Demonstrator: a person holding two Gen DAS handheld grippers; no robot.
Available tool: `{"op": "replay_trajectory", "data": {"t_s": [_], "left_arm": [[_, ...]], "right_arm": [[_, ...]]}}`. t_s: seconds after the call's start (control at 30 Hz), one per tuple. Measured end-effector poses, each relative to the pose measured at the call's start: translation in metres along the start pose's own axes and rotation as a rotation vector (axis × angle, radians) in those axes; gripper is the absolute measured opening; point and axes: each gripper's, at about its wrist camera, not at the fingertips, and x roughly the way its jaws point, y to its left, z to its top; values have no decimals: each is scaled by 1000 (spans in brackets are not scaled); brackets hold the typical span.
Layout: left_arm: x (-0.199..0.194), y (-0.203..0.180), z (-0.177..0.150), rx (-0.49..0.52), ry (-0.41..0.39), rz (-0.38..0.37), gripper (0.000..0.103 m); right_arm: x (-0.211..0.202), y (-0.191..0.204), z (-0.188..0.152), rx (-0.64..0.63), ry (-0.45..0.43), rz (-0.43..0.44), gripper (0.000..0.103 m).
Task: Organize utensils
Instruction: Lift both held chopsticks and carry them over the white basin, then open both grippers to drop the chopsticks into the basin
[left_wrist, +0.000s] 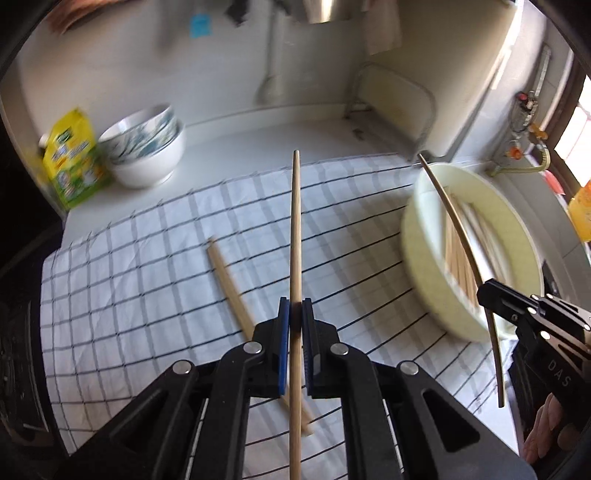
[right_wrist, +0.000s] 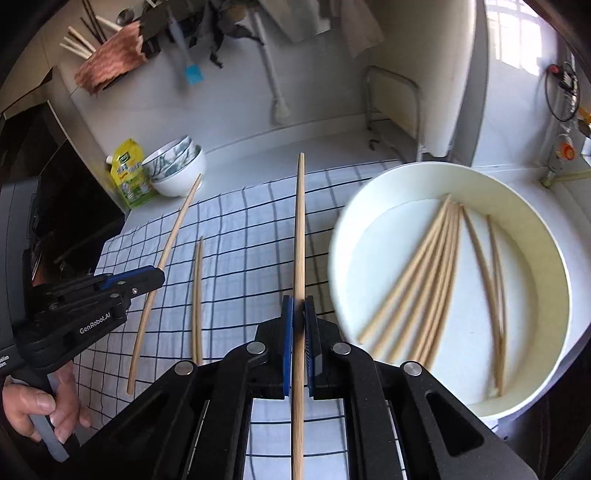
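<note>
At the bottom centre of each wrist view, my left gripper (left_wrist: 295, 317) is clamped on one chopstick (left_wrist: 295, 229) and my right gripper (right_wrist: 298, 314) on another chopstick (right_wrist: 300, 236). A loose chopstick (right_wrist: 198, 295) lies left of centre on the checked cloth (right_wrist: 251, 229). At right, more chopsticks (right_wrist: 424, 280) lie in the white basin (right_wrist: 343, 221); stacked bowls (right_wrist: 177, 170) sit upper left.

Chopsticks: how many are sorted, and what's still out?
Done: about nine chopsticks lie in the round white tub. In hand: the left gripper and right gripper are each shut on one chopstick. Left: one loose chopstick on the checked cloth.
</note>
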Motion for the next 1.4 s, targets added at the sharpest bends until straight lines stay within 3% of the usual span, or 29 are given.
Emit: {"op": "replay_trajectory", "data": {"t_s": [0.3,0.57,0.9,1.17,1.3,1.4], "left_arm": [[9,-120,45,214,-39,-151,7],[56,-197,65,311,42,-209,8],[99,-228,76,341,106,-162,7],[109,-236,81,355,112,-134,8],[101,-232,82,348,86,-113,29],[94,-225,84,331,76,-107,34]], "right_arm": [[-36,-94,1,142,-74,-99,6],[-36,-161,-1,244,-82,-113,6],[0,-191,1,287,-23,-75,6],[7,-203,5,305,-22,-87,6],[-1,-206,2,320,-44,-94,20],[-8,-206,0,324,-60,-96,21]]}}
